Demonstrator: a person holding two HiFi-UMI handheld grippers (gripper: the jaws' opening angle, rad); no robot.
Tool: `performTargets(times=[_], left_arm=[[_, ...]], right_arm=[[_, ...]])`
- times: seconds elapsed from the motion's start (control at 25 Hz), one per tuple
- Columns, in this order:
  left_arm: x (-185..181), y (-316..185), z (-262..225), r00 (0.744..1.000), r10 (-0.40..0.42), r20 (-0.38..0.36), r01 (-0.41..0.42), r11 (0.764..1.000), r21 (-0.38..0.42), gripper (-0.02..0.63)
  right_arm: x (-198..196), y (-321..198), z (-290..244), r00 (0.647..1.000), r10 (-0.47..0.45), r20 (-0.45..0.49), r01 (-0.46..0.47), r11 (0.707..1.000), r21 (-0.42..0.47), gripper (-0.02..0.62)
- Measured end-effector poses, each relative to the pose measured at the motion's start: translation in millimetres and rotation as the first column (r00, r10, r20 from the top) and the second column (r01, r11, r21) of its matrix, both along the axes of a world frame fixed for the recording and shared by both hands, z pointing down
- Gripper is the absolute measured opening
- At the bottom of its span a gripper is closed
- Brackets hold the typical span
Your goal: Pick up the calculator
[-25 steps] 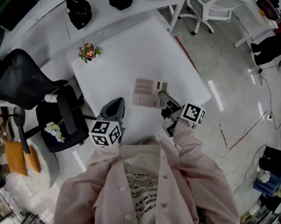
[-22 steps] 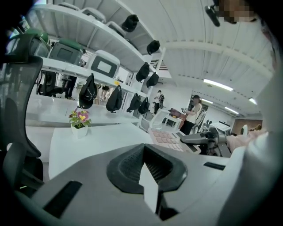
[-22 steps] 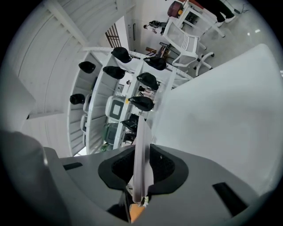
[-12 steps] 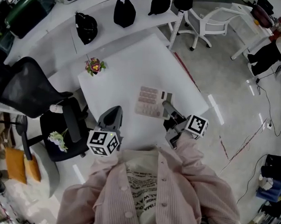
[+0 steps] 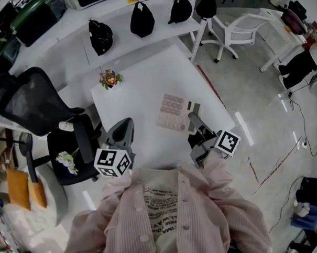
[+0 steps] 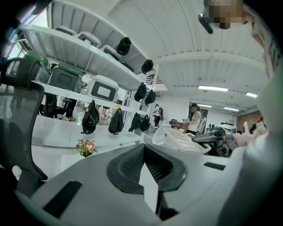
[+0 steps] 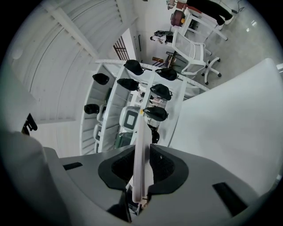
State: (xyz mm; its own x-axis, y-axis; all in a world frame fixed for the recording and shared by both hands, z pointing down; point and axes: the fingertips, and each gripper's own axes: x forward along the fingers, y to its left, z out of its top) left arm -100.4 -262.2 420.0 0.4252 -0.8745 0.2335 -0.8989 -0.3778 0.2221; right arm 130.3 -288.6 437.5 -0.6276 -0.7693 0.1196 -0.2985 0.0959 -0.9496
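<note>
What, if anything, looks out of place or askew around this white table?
Nothing looks spilled or broken. The calculator is held up off the white table, pinched by one edge in the right gripper. A small flower sprig lies on the black chair seat, an odd spot.

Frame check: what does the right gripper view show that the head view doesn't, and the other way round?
Only the right gripper view: the calculator seen edge-on, clamped in the right gripper.
Only the head view: the calculator's key face, the left gripper, the small flower pot, the black office chair and the person's pink shirt.
Both: the white table, the black bags on the shelf and a white chair.
</note>
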Motion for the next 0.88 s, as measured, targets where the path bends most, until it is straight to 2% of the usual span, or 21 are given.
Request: performTargets(times=[0.36, 0.88], left_arm=[[-10, -5, -20, 1.0, -0.023, 0.007, 0.023, 0.998, 0.056, 0.0], [-8, -2, -22, 0.999, -0.024, 0.031, 0.022, 0.997, 0.068, 0.0]], right_arm=[[2, -2, -18, 1.0, 0.0, 0.026, -0.001, 0.999, 0.034, 0.066], [2, -2, -21, 0.999, -0.008, 0.04, 0.007, 0.999, 0.045, 0.066]])
